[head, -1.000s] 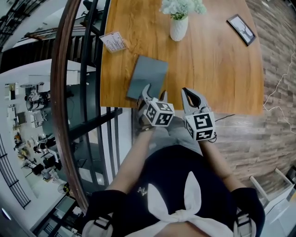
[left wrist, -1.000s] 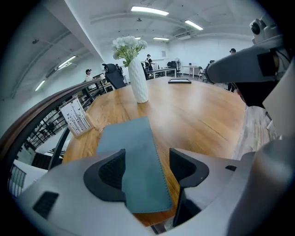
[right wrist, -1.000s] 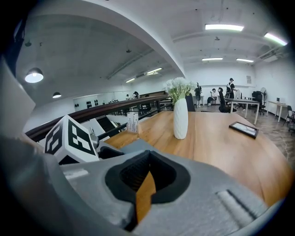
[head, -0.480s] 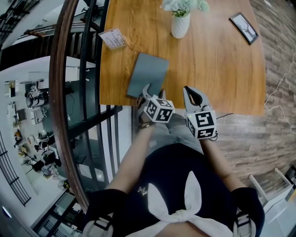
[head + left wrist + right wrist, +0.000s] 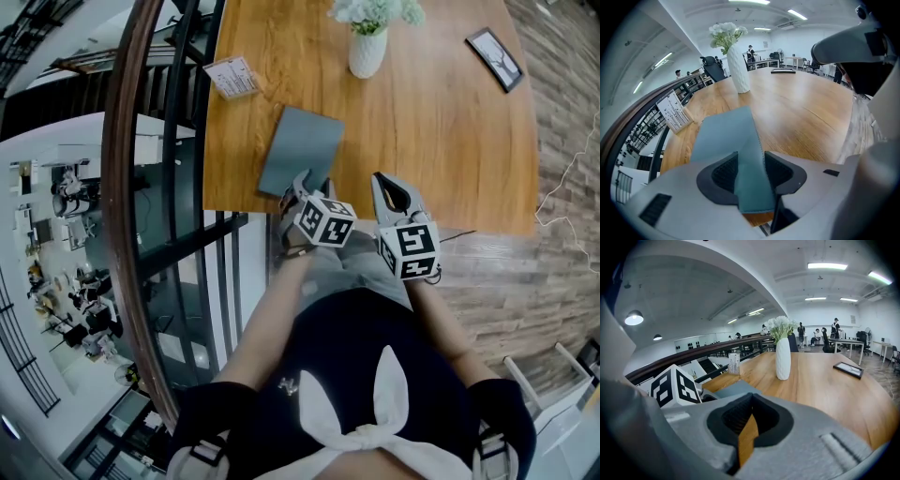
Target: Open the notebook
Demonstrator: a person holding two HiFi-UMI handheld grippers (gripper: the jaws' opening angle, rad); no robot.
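**Left tool** (image 5: 313,183): jaws have just been closing and are now clamped on the near right corner of the slate-blue, cloth-covered rectangular notebook (image 5: 300,150). In the left gripper view the cover fills the space between both dark pads. It points steeply down, with its marker cube towards the person.

**Right tool** (image 5: 388,187): jaws drawn together, with only a thin sliver of wood showing between the pads and nothing held. It hovers just beside the left tool, over the near edge of the worktop and to the right of the notebook.

**Notebook**: lies flat and closed, set at a slant on the near left part of the varnished wooden worktop (image 5: 441,122). Its near end is close to the worktop's front edge.

**White ribbed ceramic vase with white flowers** (image 5: 367,52): upright at the far middle, well apart from the notebook.

**Small white printed card stand** (image 5: 231,82): at the far left edge.

**Black-framed picture** (image 5: 490,58): lies flat at the far right.

**Curved dark brown handrail** (image 5: 117,187): runs along the left, beyond the worktop.
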